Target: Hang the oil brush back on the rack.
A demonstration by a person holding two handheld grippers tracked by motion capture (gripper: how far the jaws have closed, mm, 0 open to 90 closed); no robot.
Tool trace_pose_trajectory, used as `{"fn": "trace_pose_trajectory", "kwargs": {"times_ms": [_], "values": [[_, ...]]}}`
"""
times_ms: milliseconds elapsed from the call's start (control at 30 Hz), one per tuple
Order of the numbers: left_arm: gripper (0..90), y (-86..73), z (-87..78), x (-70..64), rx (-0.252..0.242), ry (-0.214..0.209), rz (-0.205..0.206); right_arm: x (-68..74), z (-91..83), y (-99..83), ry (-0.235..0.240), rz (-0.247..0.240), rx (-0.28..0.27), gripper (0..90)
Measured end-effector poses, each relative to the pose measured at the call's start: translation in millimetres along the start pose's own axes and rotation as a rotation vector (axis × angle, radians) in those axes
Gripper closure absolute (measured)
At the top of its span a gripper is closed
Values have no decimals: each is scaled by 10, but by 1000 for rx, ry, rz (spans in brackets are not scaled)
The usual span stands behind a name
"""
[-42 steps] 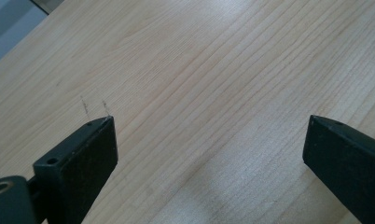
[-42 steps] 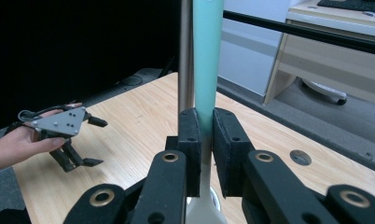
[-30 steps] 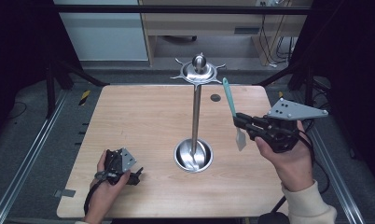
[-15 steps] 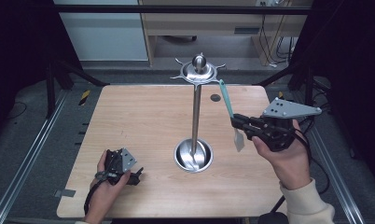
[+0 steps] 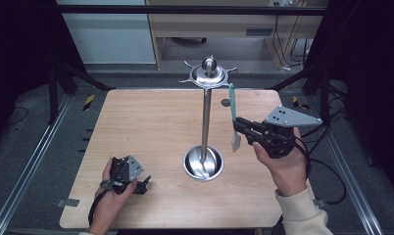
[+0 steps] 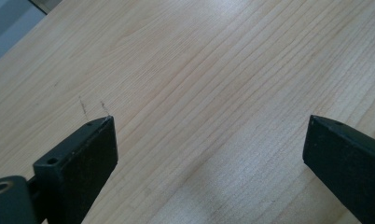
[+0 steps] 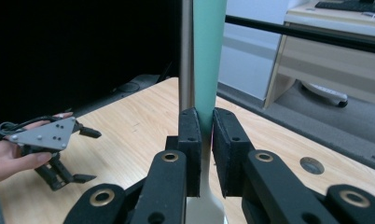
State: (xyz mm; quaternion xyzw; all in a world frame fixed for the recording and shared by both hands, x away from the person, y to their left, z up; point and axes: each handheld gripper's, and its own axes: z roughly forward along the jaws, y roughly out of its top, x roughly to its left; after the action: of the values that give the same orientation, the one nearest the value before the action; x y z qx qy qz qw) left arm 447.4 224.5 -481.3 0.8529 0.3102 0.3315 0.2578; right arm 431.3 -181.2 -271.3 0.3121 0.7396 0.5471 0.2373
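High view, near edge: left gripper [image 5: 142, 185] rests on the table [image 5: 146, 122] at the front left, a hand [image 5: 109, 196] on it.
Left gripper state: jaws spread wide in the left gripper view, bare wood between them.
Right gripper: right gripper [image 5: 239, 126] held above the table's right side, jaws pressed together on the spatula [image 5: 233, 115].
Spatula position: upright, pale blade down, teal handle up, off the table, just right of the stand [image 5: 205, 117].
Grip point: the teal handle [image 7: 209, 60] where it narrows toward the blade, seen in the right gripper view.
Handling (judged): light and stiff; smooth handle may slip or swing in a narrow pinch, so hold firm near mid-length.
Stand: metal pole from a dish base, hooked crown on top; probably the hanging place.
Far: desk and cables beyond the table.
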Motion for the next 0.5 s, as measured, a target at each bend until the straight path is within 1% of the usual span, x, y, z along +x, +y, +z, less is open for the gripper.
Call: {"fn": "trace_pose_trajectory", "kwargs": {"times_ms": [267,500], "values": [[27,2,1,-3,4,-3,5,11,50,-54,-15,4,-39,822],[27,1,1,-5,3,-2,5,19,79,-64,-14,8,-50,821]]}}
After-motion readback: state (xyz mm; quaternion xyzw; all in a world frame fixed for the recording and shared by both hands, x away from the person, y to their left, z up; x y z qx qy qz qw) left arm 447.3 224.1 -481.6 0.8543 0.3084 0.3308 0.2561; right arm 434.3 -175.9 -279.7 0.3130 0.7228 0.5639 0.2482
